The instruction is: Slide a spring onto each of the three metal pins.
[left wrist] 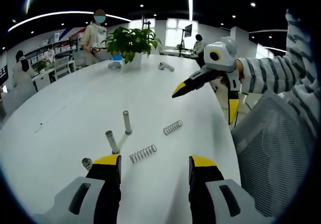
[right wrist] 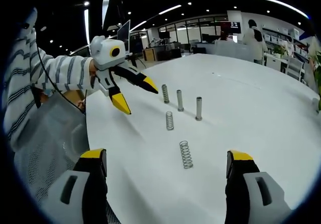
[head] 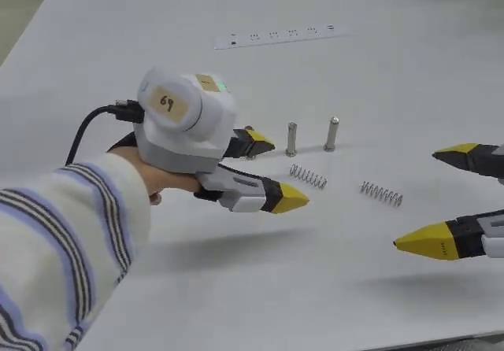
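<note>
Two bare metal pins (head: 291,138) (head: 331,133) stand upright on the white table. A third pin (right wrist: 165,93), farthest in the right gripper view, looks ribbed, as if a spring sits on it. Two loose springs (head: 307,176) (head: 381,193) lie flat in front of the pins. My left gripper (head: 279,171) is open, hovering just left of the nearer spring (left wrist: 143,153), its upper jaw hiding the third pin in the head view. My right gripper (head: 417,200) is open at the right, with the other spring (right wrist: 185,154) lying ahead between its jaws.
A thin white strip (head: 276,36) lies farther back on the table. A potted plant (left wrist: 131,42) stands at the table's far end, with people beyond it. A mesh chair (left wrist: 271,148) is beside the table edge.
</note>
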A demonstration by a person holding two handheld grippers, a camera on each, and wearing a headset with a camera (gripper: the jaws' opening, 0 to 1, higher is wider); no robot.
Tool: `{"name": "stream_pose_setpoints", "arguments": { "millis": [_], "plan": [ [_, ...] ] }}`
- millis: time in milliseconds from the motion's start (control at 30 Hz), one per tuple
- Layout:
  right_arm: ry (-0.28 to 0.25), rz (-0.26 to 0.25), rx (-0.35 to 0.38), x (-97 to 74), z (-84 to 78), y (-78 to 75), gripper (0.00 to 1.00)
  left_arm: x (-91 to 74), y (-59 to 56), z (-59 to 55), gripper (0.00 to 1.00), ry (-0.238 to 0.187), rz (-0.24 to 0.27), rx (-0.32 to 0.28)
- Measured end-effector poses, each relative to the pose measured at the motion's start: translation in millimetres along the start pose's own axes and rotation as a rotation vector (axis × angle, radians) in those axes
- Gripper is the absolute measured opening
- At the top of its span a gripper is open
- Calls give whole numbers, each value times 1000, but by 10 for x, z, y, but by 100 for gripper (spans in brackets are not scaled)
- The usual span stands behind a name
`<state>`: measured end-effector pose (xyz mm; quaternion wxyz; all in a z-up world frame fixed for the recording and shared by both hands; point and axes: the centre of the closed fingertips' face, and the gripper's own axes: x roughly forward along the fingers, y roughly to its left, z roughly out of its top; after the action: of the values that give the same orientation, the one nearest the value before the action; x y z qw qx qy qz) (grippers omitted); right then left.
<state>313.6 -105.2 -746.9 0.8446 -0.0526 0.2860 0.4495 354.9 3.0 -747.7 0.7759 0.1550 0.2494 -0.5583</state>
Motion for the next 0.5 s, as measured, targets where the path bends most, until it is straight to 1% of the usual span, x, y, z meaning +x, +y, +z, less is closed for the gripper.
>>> {"name": "stream_pose_setpoints", "arguments": {
  "millis": [100,133,167,200,267,333,400,500],
  "plan": [
    [-7,7,16,3,-21,-8,98,80,-31,-12,44,31,-32,27],
    [-6,7,19,7,-28,-7,98,115,-34,-17,43,43,-41,45],
    [0,2,18,9,-41,-15,99,137,-33,-19,43,49,-44,52],
    [9,-5,12,6,-54,-26,99,165,-39,-33,43,65,-58,63],
    [15,-11,8,4,-64,-42,99,213,-20,-42,42,74,-70,75],
    [0,-18,15,3,-38,-67,99,257,4,-50,42,81,-78,77],
    [-10,-15,22,6,-16,-69,99,290,21,-60,41,89,-82,83],
    [-9,-14,14,23,-2,-70,99,352,35,-87,39,106,-102,96]
  ]
}}
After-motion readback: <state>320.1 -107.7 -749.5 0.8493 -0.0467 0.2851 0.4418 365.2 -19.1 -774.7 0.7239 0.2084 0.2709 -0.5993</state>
